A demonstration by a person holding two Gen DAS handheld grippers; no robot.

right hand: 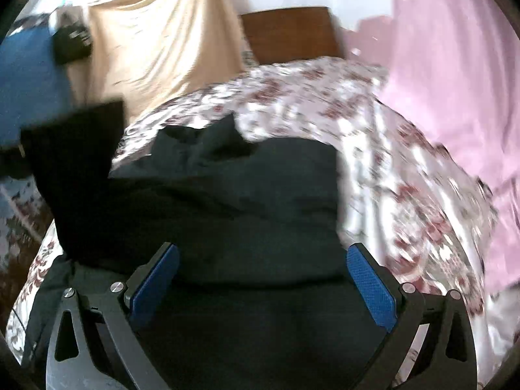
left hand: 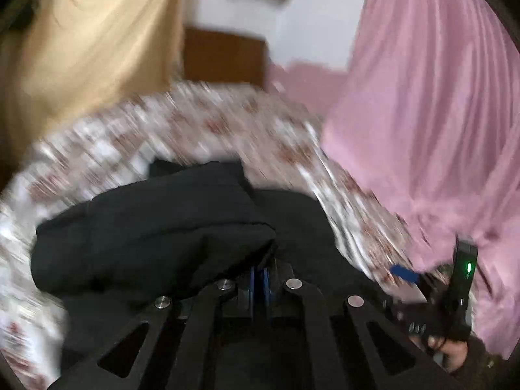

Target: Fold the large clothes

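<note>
A large black garment lies bunched on a floral bedsheet. My left gripper is shut on a fold of the black garment, its blue pads pressed together with cloth draped over the left finger. In the right wrist view the same black garment spreads across the sheet, one part lifted at the left. My right gripper is open, blue pads wide apart over the cloth, holding nothing. The right gripper also shows at the right edge of the left wrist view.
A pink curtain hangs at the right and a beige cloth at the left. A brown wooden headboard stands behind the bed. A blue object sits at the far left.
</note>
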